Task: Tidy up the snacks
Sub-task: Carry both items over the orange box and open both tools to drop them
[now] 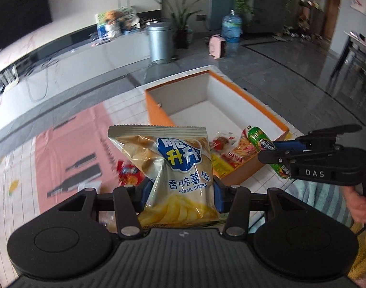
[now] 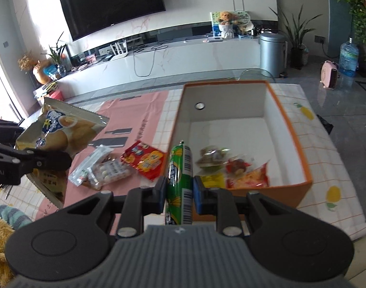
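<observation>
Left claw point(image 1: 180, 192) lifts chip bag point(image 1: 173, 165); right claw point(image 2: 178, 192) grips green packet point(image 2: 180, 175).

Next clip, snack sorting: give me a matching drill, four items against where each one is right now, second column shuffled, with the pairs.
Items
1. potato sticks bag
2. green snack tube
3. red biscuit packet
4. yellow packet

Places
A. lying on the tablecloth, outside the box
B. clamped in the right gripper
C. inside the orange box
D. clamped in the left gripper

Pairs: 1-D, 2-B, 3-A, 4-C
</observation>
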`<state>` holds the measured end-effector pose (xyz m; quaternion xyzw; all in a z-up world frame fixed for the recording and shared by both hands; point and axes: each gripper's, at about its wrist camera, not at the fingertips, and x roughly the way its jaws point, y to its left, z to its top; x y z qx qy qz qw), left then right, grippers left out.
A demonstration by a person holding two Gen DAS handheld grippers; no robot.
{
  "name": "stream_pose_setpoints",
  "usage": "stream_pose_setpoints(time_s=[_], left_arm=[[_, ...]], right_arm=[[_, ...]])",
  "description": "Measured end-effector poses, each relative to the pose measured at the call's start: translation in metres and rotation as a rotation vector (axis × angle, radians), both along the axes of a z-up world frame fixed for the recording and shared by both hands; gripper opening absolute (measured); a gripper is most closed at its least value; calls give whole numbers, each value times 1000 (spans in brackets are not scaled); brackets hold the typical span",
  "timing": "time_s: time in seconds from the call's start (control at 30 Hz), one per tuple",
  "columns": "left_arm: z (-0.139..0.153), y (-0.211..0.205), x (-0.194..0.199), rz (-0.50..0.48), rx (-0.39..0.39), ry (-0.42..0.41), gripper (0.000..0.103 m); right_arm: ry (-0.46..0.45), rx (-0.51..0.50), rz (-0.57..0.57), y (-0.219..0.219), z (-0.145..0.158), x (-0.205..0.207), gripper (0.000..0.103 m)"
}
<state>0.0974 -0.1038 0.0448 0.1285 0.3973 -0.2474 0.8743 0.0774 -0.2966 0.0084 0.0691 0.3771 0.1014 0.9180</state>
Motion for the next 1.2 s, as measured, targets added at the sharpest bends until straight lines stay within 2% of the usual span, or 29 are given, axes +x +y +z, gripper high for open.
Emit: stream_pose_setpoints(time_s=[0.2,0.43,0.67,0.8,0.97,1.2], left_arm=[[-3,-56,38,-107,49,-5,56],[-30,-109,85,-209,185,-8,56],[-64,-142,126,-324,348,-43,56],[-80,-155,150,-373,388,-18,56],[-108,-164,180,-418,480,11,56],[-137,-171,205,-470,558,34,56]], right_arm=[[22,-16,-22,-43,8,19,20],[64,-73,16,-67,2,60,20],[160,-92,84,-76,-29,124,20],[202,-101,122,-75,-46,164,20],[260,-99,153,-77,-67,206,20],[338,-115,186,-69,-96,244,20]])
